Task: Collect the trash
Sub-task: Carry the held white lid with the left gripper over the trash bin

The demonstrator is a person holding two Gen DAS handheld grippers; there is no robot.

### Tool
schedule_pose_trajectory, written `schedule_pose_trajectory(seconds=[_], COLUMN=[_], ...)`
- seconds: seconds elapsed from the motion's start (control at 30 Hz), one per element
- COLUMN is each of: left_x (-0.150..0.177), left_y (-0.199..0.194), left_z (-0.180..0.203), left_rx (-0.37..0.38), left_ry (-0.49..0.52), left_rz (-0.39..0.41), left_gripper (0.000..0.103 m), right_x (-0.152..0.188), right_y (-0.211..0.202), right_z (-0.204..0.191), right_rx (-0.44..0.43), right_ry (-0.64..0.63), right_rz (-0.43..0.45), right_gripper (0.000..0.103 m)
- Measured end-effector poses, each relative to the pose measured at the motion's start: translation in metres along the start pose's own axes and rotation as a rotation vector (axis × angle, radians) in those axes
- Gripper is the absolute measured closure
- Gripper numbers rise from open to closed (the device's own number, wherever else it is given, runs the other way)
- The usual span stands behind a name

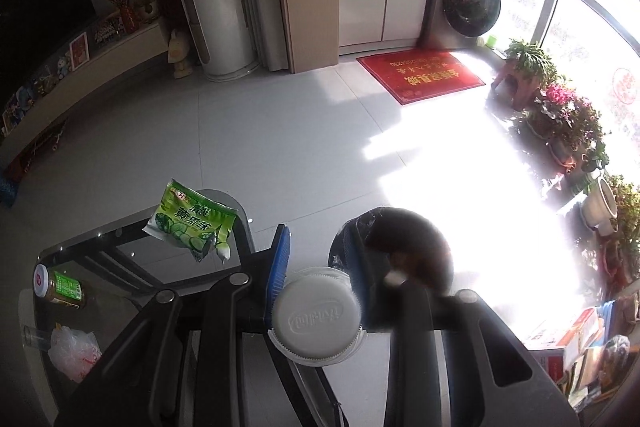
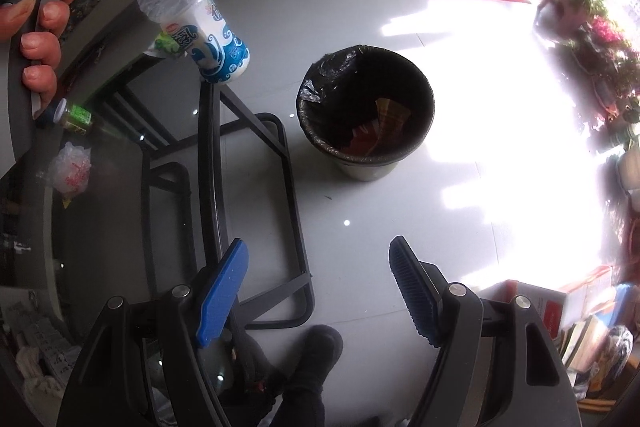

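Carrying a plastic bottle (image 2: 188,15) toward the lined bin (image 2: 366,107), left gripper (image 1: 318,267) clamped on the neck just below the white cap (image 1: 316,315).

Left to right, right wrist view: hand (image 2: 38,39) on the left gripper's handle at far left; green-labelled jar (image 2: 74,115) and crumpled plastic bag (image 2: 70,167) lying on the glass table (image 2: 120,227); bottle held aloft above the table's edge, short of the bin; bin on the floor, well apart from the bottle, black liner open, wrappers already inside. Right gripper (image 2: 320,291) low in frame, fingers spread wide, nothing between them, over bare floor with a dark shoe (image 2: 316,351) below.

Left wrist view adds a green snack packet (image 1: 192,223) on the table's far edge, not yet collected.

Step in hand, judged: transport, release not yet due. Best done by bringing the bottle base squarely over the bin mouth before letting go, keeping the grip firm on the neck so the body does not swing, then lowering close to the rim to avoid a bounce off the liner edge.

Orientation: long axis tilted, cap up toward the gripper at upper left, base pointing down and rightward, toward the bin. Labelled lower half leading.
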State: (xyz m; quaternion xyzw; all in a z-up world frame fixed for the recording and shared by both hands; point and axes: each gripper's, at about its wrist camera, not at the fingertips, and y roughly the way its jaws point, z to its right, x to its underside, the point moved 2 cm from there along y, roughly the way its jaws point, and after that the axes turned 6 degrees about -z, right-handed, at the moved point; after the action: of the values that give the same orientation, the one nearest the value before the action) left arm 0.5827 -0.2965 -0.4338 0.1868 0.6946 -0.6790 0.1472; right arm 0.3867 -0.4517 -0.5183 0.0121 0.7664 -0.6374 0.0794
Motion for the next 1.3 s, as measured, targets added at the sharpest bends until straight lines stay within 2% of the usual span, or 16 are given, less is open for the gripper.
schedule_pose_trajectory(seconds=[0.33,0.6,0.9,1.3], left_x=[-0.021,-0.02,-0.001,0.04], left_y=[0.025,0.055,0.107,0.183], left_z=[0.052,0.086,0.119,0.142], left_rx=[0.038,0.064,0.062,0.065], left_ry=[0.076,0.091,0.129,0.139], left_rz=[0.003,-0.023,-0.069,-0.136], left_gripper=[0.074,0.074,0.074,0.073], right_x=[0.007,0.017,0.038,0.074], right_y=[0.011,0.023,0.038,0.066], right_z=[0.022,0.037,0.06,0.084], right_rx=[0.005,-0.001,0.008,0.032], right_ry=[0.058,0.097,0.148,0.197], right_rz=[-0.014,-0.032,-0.064,-0.133], right_gripper=[0.032,0.032,0.032,0.032])
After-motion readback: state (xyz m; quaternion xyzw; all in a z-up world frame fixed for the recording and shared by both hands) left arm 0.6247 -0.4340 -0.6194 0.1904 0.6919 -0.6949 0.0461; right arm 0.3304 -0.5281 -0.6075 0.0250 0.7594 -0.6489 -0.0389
